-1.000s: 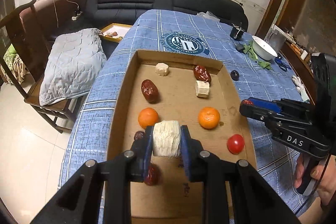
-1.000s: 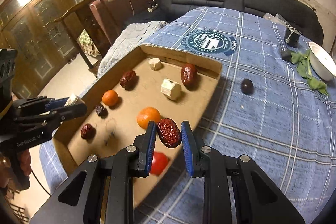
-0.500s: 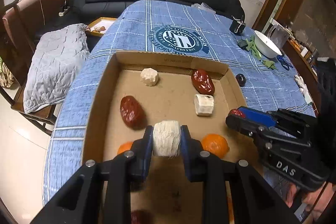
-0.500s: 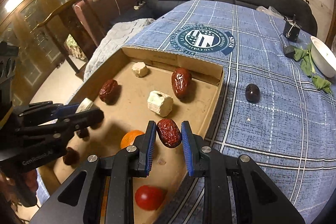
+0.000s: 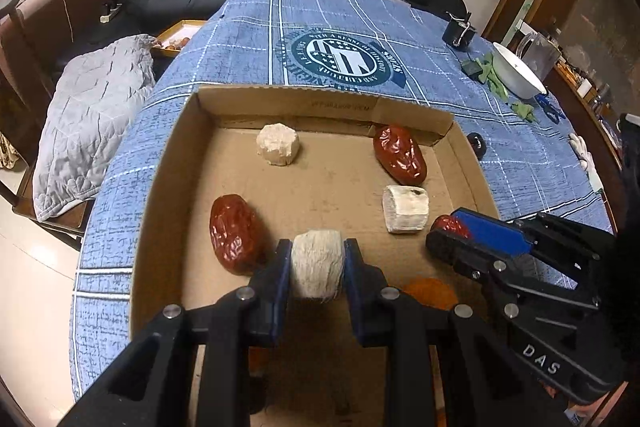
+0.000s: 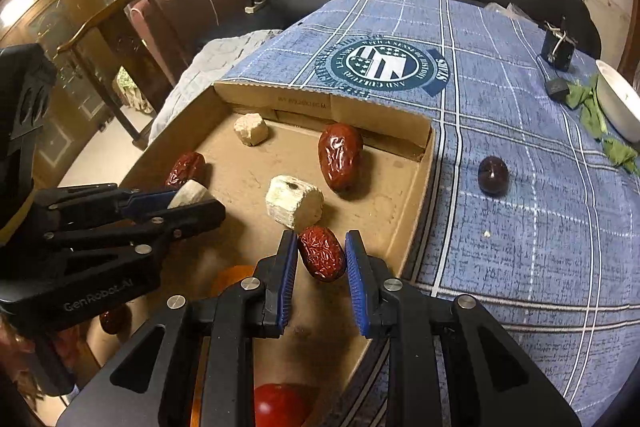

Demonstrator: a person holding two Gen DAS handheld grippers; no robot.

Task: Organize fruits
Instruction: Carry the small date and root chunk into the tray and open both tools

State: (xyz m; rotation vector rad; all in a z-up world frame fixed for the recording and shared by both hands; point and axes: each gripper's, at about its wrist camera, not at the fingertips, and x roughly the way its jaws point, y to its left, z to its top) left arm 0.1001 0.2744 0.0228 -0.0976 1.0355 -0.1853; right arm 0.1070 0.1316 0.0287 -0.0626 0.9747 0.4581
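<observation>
My left gripper (image 5: pixel 317 263) is shut on a pale fibrous chunk (image 5: pixel 317 269), held over the cardboard tray (image 5: pixel 160 195) beside a red date (image 5: pixel 236 233). My right gripper (image 6: pixel 321 255) is shut on a small wrinkled red date (image 6: pixel 322 254), low over the tray's right part next to a pale chunk (image 6: pixel 295 202). In the left wrist view the right gripper (image 5: pixel 444 231) shows at the right, past another pale chunk (image 5: pixel 405 209). Further back lie a pale chunk (image 5: pixel 277 144) and a large red date (image 5: pixel 399 154). An orange (image 5: pixel 430 293) is half hidden.
A dark round fruit (image 6: pixel 493 175) lies on the blue checked cloth (image 6: pixel 520 227) right of the tray. A white bowl (image 6: pixel 618 99) with green leaves sits at the far right. A red tomato (image 6: pixel 276 405) peeks below my right gripper. Sofa and chairs stand behind the table.
Both grippers have moved forward and down over the tray, each keeping its piece. The oranges and tomato have slid toward the bottom of the views.
</observation>
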